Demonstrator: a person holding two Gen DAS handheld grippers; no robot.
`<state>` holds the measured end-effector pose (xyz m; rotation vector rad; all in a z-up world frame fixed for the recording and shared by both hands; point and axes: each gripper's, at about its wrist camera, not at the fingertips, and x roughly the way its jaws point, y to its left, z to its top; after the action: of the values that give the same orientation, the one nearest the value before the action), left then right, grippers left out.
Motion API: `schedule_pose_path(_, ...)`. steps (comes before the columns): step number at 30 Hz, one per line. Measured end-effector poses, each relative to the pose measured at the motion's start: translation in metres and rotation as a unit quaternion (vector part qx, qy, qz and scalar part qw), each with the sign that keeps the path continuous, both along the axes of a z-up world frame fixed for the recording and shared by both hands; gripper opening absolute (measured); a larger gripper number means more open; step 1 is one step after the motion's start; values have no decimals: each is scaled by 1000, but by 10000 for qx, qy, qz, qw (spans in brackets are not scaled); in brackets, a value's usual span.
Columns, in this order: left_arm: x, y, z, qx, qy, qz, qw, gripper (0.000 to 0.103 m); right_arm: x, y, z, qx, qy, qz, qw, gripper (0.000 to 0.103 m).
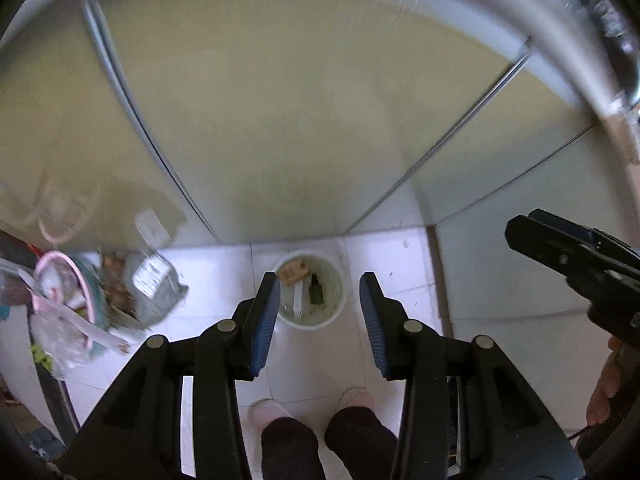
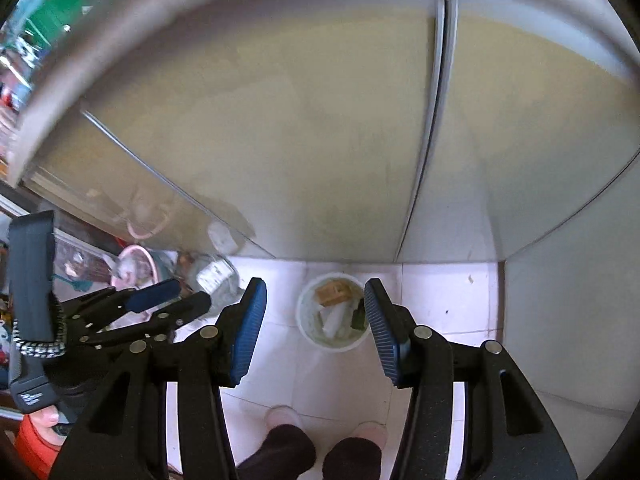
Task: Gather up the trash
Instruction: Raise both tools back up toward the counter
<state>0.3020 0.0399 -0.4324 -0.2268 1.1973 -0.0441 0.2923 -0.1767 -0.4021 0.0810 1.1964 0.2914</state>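
A round white bin point(image 1: 305, 322) point(image 2: 333, 346) stands on the white floor tiles, far below both grippers and close to the cabinet. It holds a brown cardboard piece point(image 1: 292, 272) point(image 2: 332, 294), a white scrap point(image 2: 334, 318) and a dark green item point(image 1: 316, 294). My left gripper point(image 1: 319, 280) points steeply down over the bin, open, with nothing between its blue pads. My right gripper point(image 2: 314, 282) points down the same way, also open with nothing in it. Each gripper shows at the edge of the other's view: the right gripper point(image 1: 560, 248), the left gripper point(image 2: 160, 300).
Glossy beige cabinet doors point(image 1: 300, 120) point(image 2: 320, 120) rise behind the bin. At the left lies a heap with a pink basin point(image 1: 64, 292) point(image 2: 136, 268) and plastic bags point(image 1: 154, 280). A person's feet in pale slippers point(image 1: 272, 412) point(image 2: 284, 416) stand on the tiles. A pale wall point(image 1: 520, 260) closes the right side.
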Motion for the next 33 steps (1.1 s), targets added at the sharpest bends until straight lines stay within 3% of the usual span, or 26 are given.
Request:
schedule_pose_path(8,-32,27,172,289,-947,52,9951,41,-30,12,161,31,-860,-156,9962,47)
schedule_pose_path(13,-49,41,248,411,-1473,73,9882,41,-50,21,238,-26,-1418,-243,9896,48)
schedule_pose_path(15,-57,45,278,465,-1717,50,9840,41,-57,23,260,-57,-1631,-271,9862,54)
schedule_pose_path(18,-66,48,314,538,-2087,-10,9765,51,-68,27,293,-123,-2005,-358,9790,58)
schedule_pose_path(20,-73,50,334,590,-2333,-16,9706,66,-76,29,312,-135,-2252,-409,9734,60)
schedule_pose_path(22,-81,50,352,608,-2557,-14,9648,73,-80,30,327,-118,-2471,-453,9679,65)
schedule_pose_path(25,-84,48,375,559,-2790,-2,9587,91,-84,29,346,-31,-2724,-478,9610,70)
schedule_pose_path(28,-79,46,395,463,-3086,49,9500,96,-82,23,363,34,-2963,-558,9535,76)
schedule_pose_path(33,-48,39,414,471,-3279,101,9435,100,-69,9,382,-118,-3352,-686,9396,79)
